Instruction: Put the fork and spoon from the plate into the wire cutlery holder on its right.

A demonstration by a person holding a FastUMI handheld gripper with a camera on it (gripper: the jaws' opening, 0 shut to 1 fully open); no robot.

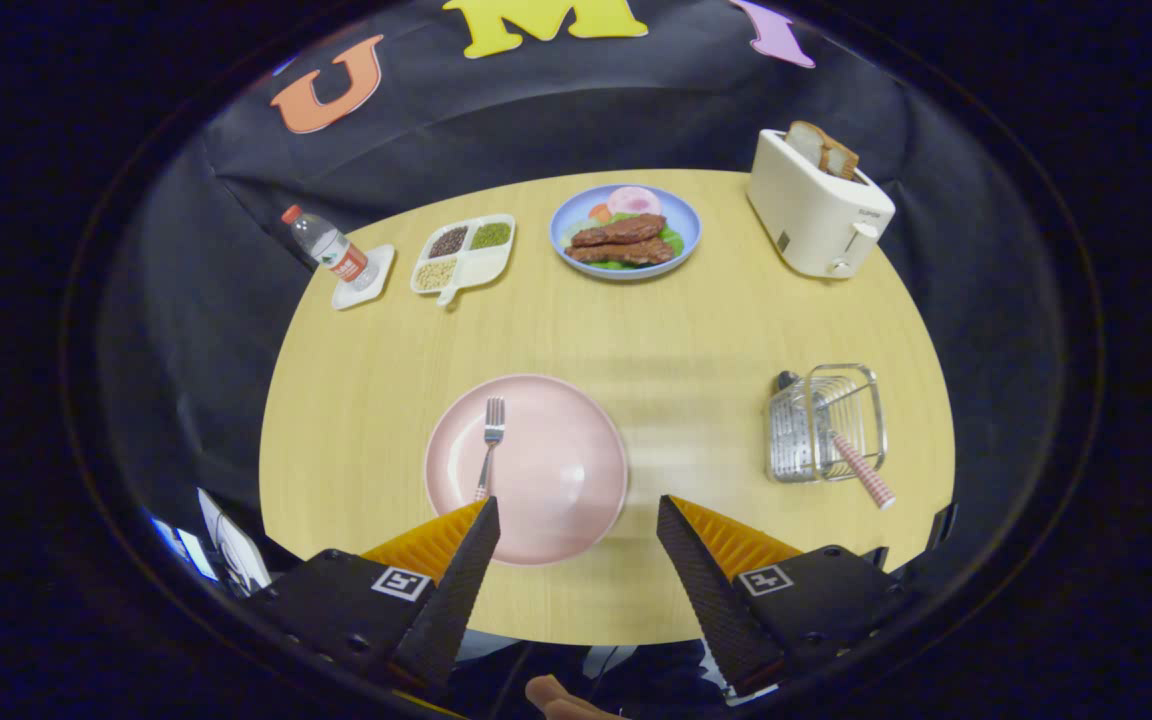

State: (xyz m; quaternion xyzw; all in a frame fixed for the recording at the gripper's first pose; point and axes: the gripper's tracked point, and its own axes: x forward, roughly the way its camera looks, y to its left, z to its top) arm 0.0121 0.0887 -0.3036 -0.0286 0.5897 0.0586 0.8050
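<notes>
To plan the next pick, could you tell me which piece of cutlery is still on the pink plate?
The fork; the check-handled one already rests in the wire holder.

Table layout from above the near edge

The fork (489, 445) lies on the plate (561, 500) just ahead of the parted fingers of the gripper (578, 520); the wire holder (824, 424) stands right of the plate with a handle (864, 470) sticking out; toaster (816, 205), food dish (626, 232), divided tray (463, 254) and bottle (331, 248) line the far side.
</notes>
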